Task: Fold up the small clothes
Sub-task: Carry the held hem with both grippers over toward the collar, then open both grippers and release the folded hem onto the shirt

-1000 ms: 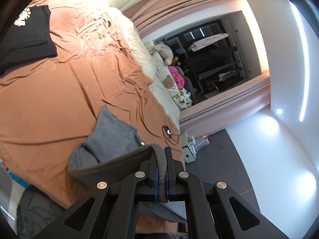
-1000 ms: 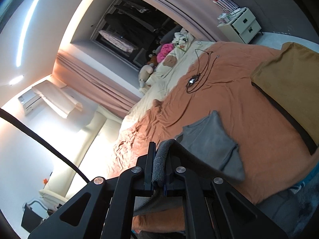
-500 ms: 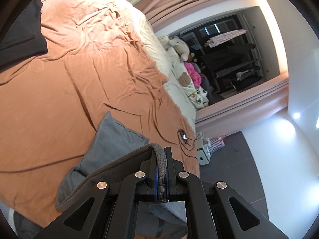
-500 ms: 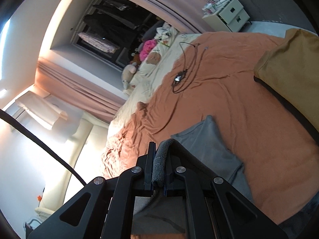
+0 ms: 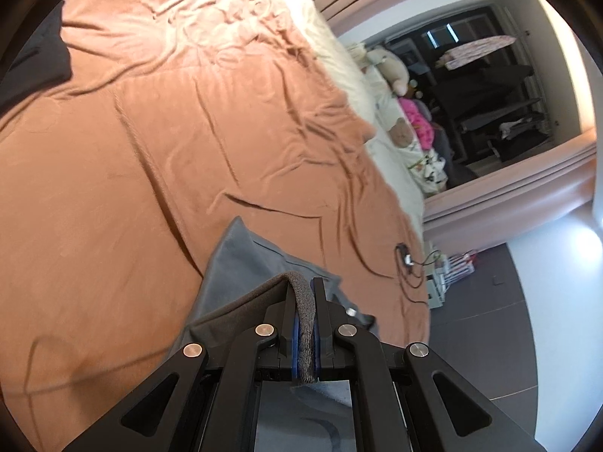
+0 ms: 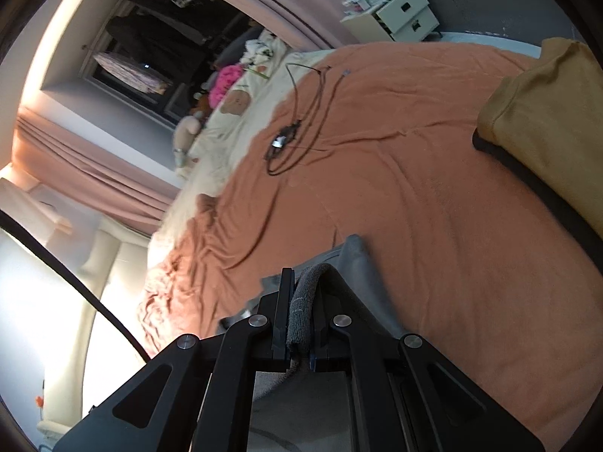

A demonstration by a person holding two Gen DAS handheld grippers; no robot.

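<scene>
Grey cloth fills the left wrist view: the left claw (image 5: 306, 301) is pinched tight on a thick edge of the grey garment (image 5: 241, 260), with no gap left. The rest of the garment lies on the orange bed cover (image 5: 113, 173), just ahead of the claw. This looks like the fold step, with the edge being carried over.

In the right wrist view, the right claw (image 6: 301, 301) is also squeezed tight on another part of that garment's (image 6: 358, 263) edge. A black cable (image 6: 297, 128) lies further off. Next, both edges probably need laying down flat and even, then letting go.
</scene>
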